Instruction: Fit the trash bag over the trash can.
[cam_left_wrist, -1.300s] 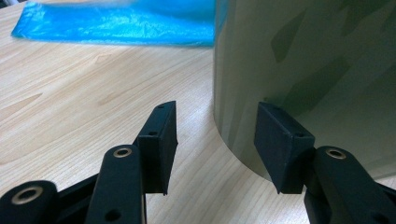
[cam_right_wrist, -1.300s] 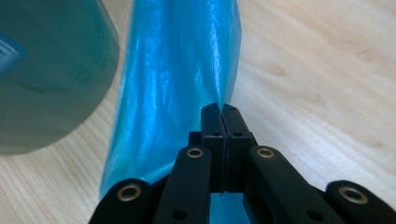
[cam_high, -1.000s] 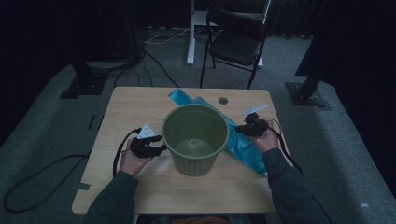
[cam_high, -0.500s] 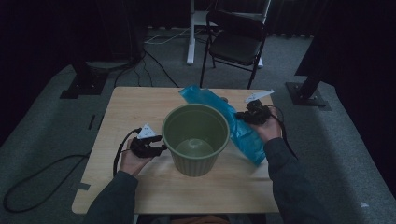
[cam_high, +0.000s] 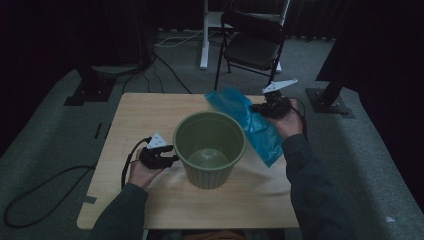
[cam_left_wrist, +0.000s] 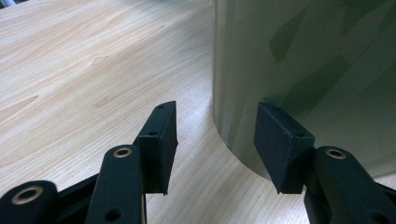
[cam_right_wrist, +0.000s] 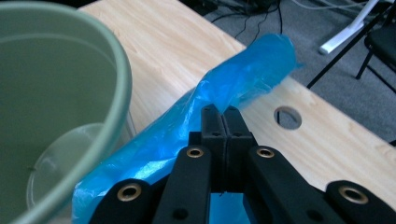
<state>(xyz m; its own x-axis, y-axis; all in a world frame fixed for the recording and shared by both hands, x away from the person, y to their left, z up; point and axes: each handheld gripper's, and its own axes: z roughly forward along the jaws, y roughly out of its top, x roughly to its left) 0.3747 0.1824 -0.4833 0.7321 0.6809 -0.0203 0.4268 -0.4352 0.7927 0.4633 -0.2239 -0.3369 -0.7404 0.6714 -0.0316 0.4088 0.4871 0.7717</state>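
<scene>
A green plastic bin stands upright on the wooden table; its wall and rim show close up in the gripper views. A blue plastic bag hangs to the right of the bin, lifted off the table. My right gripper is shut on the blue bag, its jaws pinching the film. My left gripper rests low at the bin's left side, open; its right pad lies against the bin wall and its left pad stands apart over the table.
A black folding chair and a white desk leg stand beyond the table's far edge. Cables trail on the grey floor at left. A round hole is cut in the tabletop near the bag.
My right gripper has risen and moved toward the far edge, lifting the blue bag off the table. The left gripper and the bin have stayed put.
</scene>
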